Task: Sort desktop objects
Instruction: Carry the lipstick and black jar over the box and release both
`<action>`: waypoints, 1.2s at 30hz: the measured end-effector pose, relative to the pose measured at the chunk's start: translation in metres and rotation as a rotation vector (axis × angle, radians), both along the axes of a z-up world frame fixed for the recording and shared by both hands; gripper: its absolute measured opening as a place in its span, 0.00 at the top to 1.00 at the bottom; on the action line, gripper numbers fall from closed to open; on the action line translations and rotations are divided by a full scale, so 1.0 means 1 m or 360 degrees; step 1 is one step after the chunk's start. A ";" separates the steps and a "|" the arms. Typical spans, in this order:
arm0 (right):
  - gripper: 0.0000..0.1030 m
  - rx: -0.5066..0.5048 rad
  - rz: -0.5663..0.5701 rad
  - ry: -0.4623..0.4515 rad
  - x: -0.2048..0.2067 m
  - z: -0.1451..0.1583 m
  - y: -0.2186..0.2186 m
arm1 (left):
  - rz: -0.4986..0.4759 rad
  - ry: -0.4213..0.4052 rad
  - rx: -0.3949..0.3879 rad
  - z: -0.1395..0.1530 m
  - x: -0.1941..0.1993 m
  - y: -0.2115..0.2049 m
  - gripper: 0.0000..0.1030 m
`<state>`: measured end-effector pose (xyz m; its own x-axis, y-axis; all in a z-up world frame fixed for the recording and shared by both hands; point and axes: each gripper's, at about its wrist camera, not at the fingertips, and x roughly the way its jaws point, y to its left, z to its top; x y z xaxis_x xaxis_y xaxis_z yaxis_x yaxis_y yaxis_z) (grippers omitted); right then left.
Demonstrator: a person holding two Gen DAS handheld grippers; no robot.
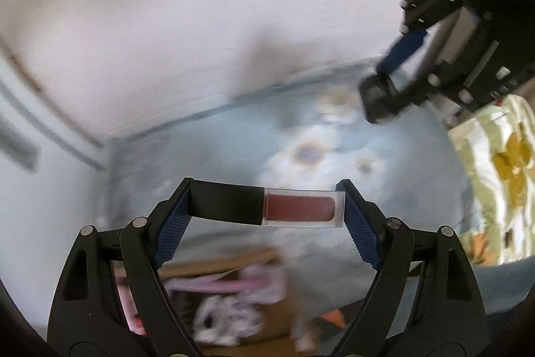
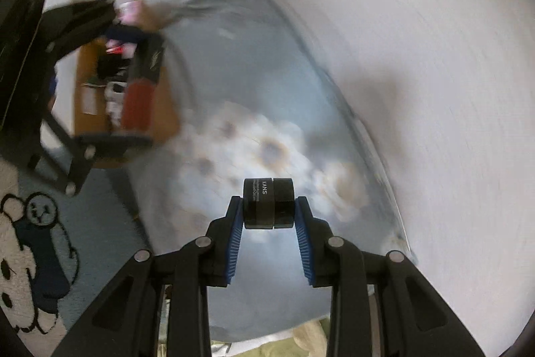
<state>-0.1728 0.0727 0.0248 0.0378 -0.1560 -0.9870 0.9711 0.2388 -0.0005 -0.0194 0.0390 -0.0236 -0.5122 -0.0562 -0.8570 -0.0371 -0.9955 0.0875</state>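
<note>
So both hands are carrying stuff: the left gripper (image 1: 267, 206) is holding a lip gloss tube (image 1: 267, 205) crosswise, fingers spread wide on its two ends, while the right gripper (image 2: 269, 209) is pinching a small black jar (image 2: 268, 203) narrow. The cardboard box (image 2: 87, 96) is sitting nearer the left hand.

**Two cosmetics held up off the blue cloth**

Lip gloss tube (image 1: 267, 206): black cap, clear body w/ brownish-red fill, lying crosswise, clamped end to end. Small black jar (image 2: 269, 203): round, white "KANS" lettering, on its side, pinched at both flat faces.
</note>
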 end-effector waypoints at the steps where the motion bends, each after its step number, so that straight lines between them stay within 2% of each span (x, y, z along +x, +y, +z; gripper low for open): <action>1: 0.72 0.0003 0.0035 -0.0004 0.012 0.000 -0.004 | 0.0025 0.0005 -0.0037 0.002 0.010 -0.011 0.20; 5: 0.72 0.0015 0.0226 -0.0010 0.083 -0.002 -0.029 | 0.0109 -0.0004 -0.0040 0.003 0.041 -0.050 0.20; 9: 0.72 0.0072 0.0366 -0.0017 0.136 -0.013 -0.050 | 0.0184 -0.0042 -0.0048 -0.004 0.069 -0.090 0.20; 15: 0.72 0.0098 0.0445 -0.0066 0.201 -0.030 -0.075 | 0.0267 -0.0108 -0.0047 -0.022 0.105 -0.142 0.20; 23: 0.72 0.0123 0.0428 -0.0082 0.239 -0.051 -0.086 | 0.0285 -0.0157 0.0007 -0.053 0.139 -0.169 0.20; 26: 0.72 0.0198 0.0365 -0.0107 0.247 -0.069 -0.093 | 0.0282 -0.0209 0.0044 -0.062 0.141 -0.174 0.18; 27: 0.68 0.0203 0.0317 -0.0116 0.247 -0.072 -0.094 | 0.0284 -0.0219 0.0045 -0.063 0.141 -0.173 0.14; 28: 0.52 0.0195 0.0287 -0.0126 0.247 -0.073 -0.093 | 0.0289 -0.0211 0.0031 -0.062 0.142 -0.170 0.00; 29: 0.34 0.0179 0.0255 -0.0155 0.245 -0.072 -0.091 | 0.0295 -0.0186 0.0009 -0.060 0.145 -0.168 0.00; 30: 0.23 0.0172 0.0233 -0.0176 0.244 -0.071 -0.090 | 0.0288 -0.0161 0.0001 -0.058 0.146 -0.166 0.00; 31: 0.05 0.0173 0.0203 -0.0203 0.242 -0.070 -0.088 | 0.0280 -0.0134 0.0003 -0.055 0.148 -0.163 0.00; 32: 0.01 0.0210 0.0165 -0.0252 0.239 -0.072 -0.085 | 0.0283 -0.0127 -0.0002 -0.054 0.148 -0.162 0.00; 34: 0.01 0.0279 0.0126 -0.0324 0.236 -0.078 -0.082 | 0.0292 -0.0125 -0.0029 -0.052 0.146 -0.162 0.00; 36: 0.01 0.0336 0.0087 -0.0327 0.233 -0.088 -0.080 | 0.0300 -0.0118 -0.0055 -0.051 0.145 -0.162 0.00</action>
